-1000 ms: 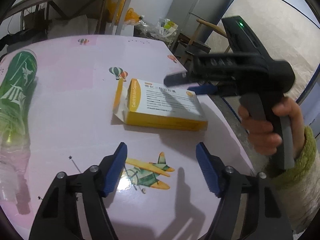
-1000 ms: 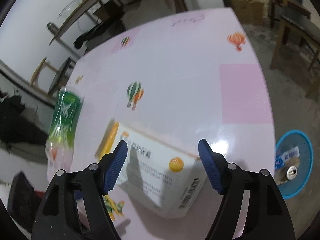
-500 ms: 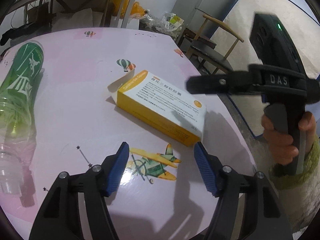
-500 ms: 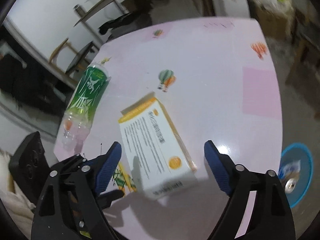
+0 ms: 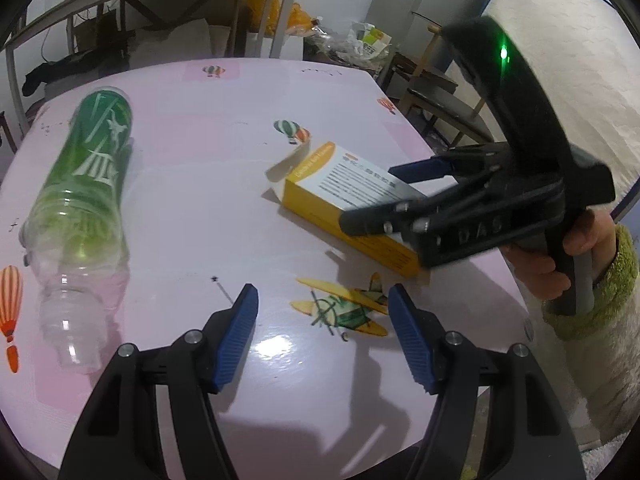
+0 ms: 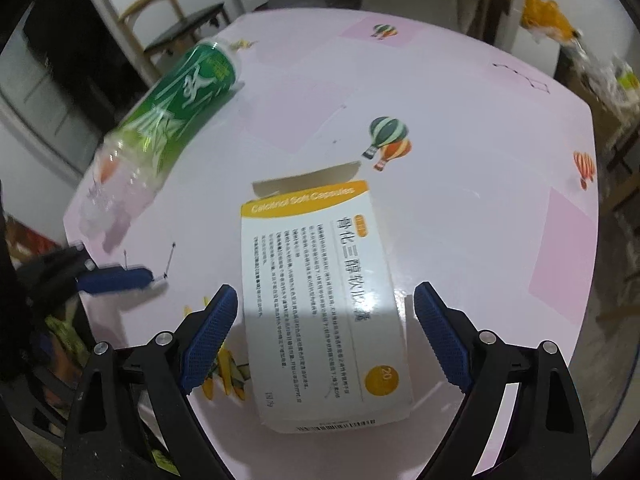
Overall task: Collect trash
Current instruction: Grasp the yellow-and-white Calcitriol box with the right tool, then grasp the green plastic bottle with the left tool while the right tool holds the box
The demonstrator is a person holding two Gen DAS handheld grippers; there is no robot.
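Note:
A yellow and white medicine box (image 5: pixel 340 192) (image 6: pixel 320 304) lies flat on the pink table (image 5: pixel 200 208), its end flap open. My right gripper (image 6: pixel 326 344) is open and straddles the box's near end, one jaw on each side, not closed on it; from the left wrist view it (image 5: pixel 384 196) hovers over the box from the right. An empty green-labelled plastic bottle (image 5: pixel 84 196) (image 6: pixel 168 120) lies on its side at the table's left. My left gripper (image 5: pixel 324 336) is open and empty, low over the table's near edge above a printed aeroplane (image 5: pixel 344 308).
The table (image 6: pixel 460 120) has rounded edges. Beyond its far side stand a metal shelf frame (image 5: pixel 160 4), piled bags and clutter (image 5: pixel 352 40), and a wooden chair (image 5: pixel 444 92). Another chair (image 6: pixel 176 28) stands behind the bottle.
My right gripper has swung around and come down over the box, jaws now either side of it. The box has turned on the table. My left gripper has barely moved.

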